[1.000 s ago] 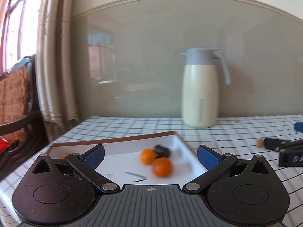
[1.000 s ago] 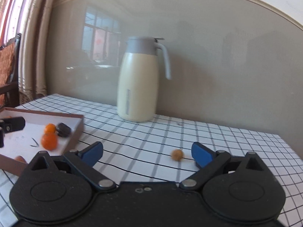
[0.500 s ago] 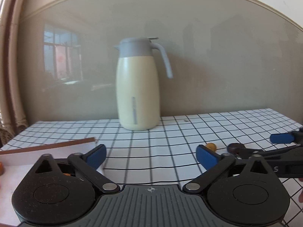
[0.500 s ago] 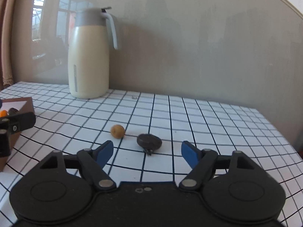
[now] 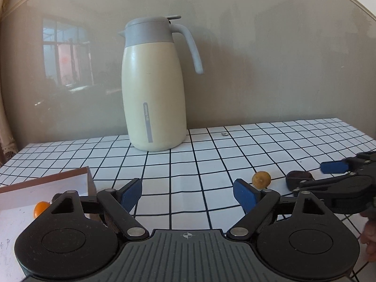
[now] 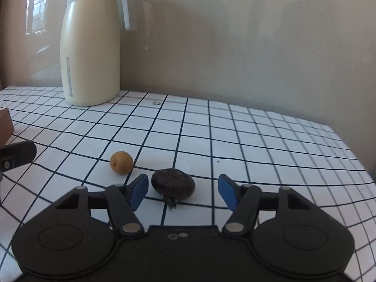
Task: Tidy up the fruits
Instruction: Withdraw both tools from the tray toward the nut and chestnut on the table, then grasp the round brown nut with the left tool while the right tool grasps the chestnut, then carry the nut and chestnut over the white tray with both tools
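Note:
A dark brown fruit [image 6: 173,186] lies on the checked tablecloth between the blue pads of my right gripper [image 6: 183,192]. Its jaws are closing, with a gap still showing on both sides of the fruit. A small tan round fruit [image 6: 121,162] sits just to its left. In the left wrist view the tan fruit [image 5: 261,179] lies just beyond my left gripper's [image 5: 188,195] right fingertip. Those jaws are closing with nothing between them. The right gripper [image 5: 347,183] and the dark fruit [image 5: 299,178] show at the right. An orange fruit [image 5: 40,208] lies in the tray [image 5: 42,183].
A cream jug with a grey lid [image 5: 152,82] stands at the back of the table by the wall. A tiny bit of debris [image 6: 155,102] lies near it. The table's right edge [image 6: 362,164] falls away close to the right gripper. A hand [image 5: 369,237] shows at the right.
Both views swung right, away from the tray. The right gripper came forward and down around the dark fruit and narrowed. The left gripper narrowed a little and neared the tan fruit.

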`<state>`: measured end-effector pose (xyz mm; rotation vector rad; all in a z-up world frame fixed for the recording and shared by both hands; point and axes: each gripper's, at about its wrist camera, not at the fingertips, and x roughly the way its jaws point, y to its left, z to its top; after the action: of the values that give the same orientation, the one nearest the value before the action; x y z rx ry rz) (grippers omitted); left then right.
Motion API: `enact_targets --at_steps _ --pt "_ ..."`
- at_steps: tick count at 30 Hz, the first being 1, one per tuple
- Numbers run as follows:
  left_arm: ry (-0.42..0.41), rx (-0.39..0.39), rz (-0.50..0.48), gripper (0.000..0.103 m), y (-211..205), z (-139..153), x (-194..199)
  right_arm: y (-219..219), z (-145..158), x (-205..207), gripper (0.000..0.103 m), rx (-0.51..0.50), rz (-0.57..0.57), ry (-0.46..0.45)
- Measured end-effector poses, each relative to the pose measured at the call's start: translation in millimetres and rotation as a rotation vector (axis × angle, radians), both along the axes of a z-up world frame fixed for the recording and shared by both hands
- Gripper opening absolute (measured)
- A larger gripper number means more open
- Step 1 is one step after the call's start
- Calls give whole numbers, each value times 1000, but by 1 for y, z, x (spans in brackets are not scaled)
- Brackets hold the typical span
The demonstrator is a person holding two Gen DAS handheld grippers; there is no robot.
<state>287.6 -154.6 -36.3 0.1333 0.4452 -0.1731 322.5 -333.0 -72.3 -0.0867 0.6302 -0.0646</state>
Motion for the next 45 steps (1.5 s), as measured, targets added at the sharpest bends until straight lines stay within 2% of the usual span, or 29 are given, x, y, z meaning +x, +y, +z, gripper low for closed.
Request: enact_targets --at_steps 4,5,9,15,19,21,23,31,32,34,37,45 --pt "33 17 -34 85 -15 -8 11 -11 -4 8 46 32 -11 21" --pt "39 25 -42 85 -19 -11 14 -14 -4 8 39 33 -20 22" --pt "48 37 -85 85 -37 -15 20 -30 -3 5 30 37 -53 27" --pt "66 8 -129 85 -63 -15 28 -51 -4 -7 30 49 -80 21" --pt "80 26 -149 85 -83 -23 31 -56 -4 -17 30 41 -75 15" --pt "95 32 -158 80 -89 -27 34 -60 -3 -21 30 57 -69 17" --pt "124 27 -166 68 -95 -29 38 -62 -2 -21 29 64 -65 18" --pt "163 6 -141 66 -103 -32 48 -63 2 -27 29 68 -54 13" --pt "175 0 -140 57 -102 -33 51 -64 2 -30 29 70 -52 10" --pt "189 -11 -147 28 -100 -33 52 -66 4 -34 29 72 -61 5" --pt "172 22 -167 27 -104 -32 46 -68 4 -40 29 74 -63 11" --pt "118 21 -167 27 -92 -24 22 -62 15 -49 29 66 -59 -20"
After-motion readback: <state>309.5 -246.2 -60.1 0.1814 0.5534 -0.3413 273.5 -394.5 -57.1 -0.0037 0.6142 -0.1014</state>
